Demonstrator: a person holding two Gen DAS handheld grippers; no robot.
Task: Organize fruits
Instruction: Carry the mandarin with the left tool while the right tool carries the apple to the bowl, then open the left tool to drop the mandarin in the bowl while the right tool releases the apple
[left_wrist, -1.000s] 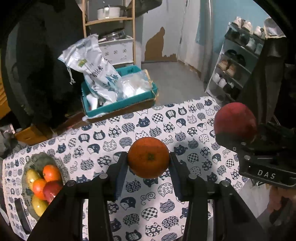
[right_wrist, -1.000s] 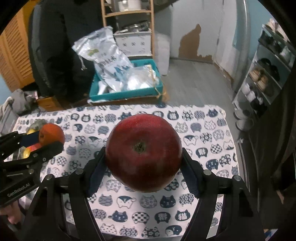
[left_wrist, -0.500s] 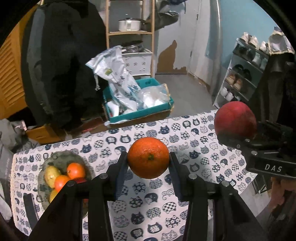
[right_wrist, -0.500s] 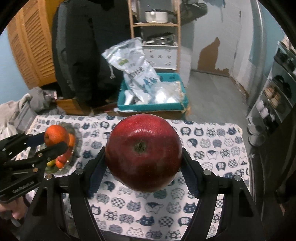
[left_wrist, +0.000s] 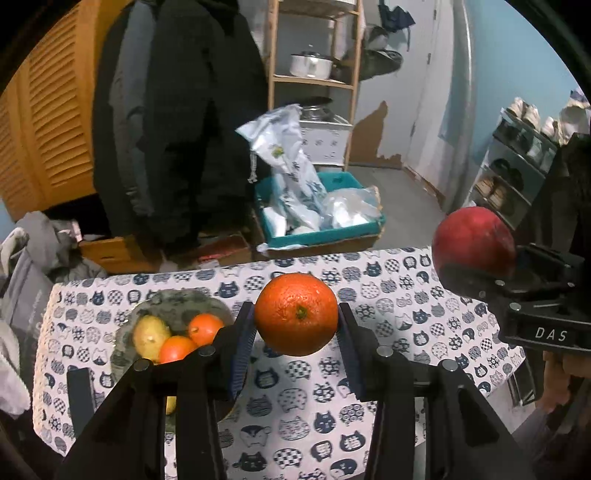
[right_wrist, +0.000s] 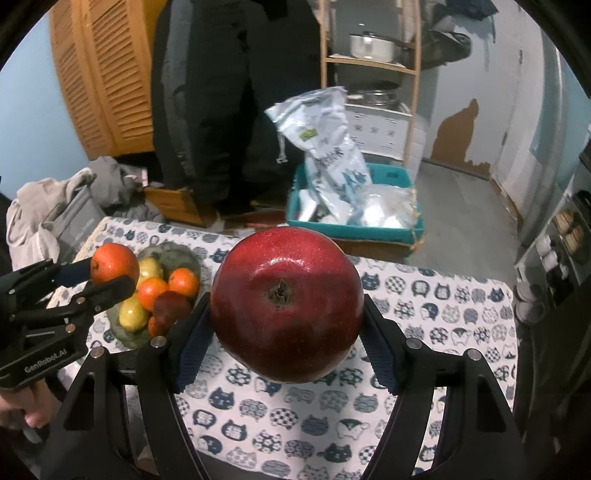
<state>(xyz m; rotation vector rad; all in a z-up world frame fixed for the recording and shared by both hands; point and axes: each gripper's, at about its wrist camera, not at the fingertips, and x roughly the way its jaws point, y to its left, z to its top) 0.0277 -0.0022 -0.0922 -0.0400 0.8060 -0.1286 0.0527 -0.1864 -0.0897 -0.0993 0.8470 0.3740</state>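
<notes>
The left claw pinches a round, dimpled orange between its two blue-ribbed black fingers, holding it in the air above the desk, which is draped in a white cloth printed with navy cat faces. The right claw clamps a large, glossy dark-red apple between its own ribbed pads, stem hollow facing the camera, also lifted clear of the cloth. In the left wrist view the apple sits up at the right edge, gripped by the other tool marked DAS; in the right wrist view the orange shows at the far left, held just beside and above a mottled grey-green ceramic bowl. That bowl stands near the left end of the desk and holds small oranges, yellow-green pears and a dark red fruit piled touching each other. Beyond the far edge of the desk, on the floor, a teal plastic crate carries a tall silver-white printed bag and clear plastic bags. Behind it stands a light wooden shelf rack with a steel pot on an upper shelf.
</notes>
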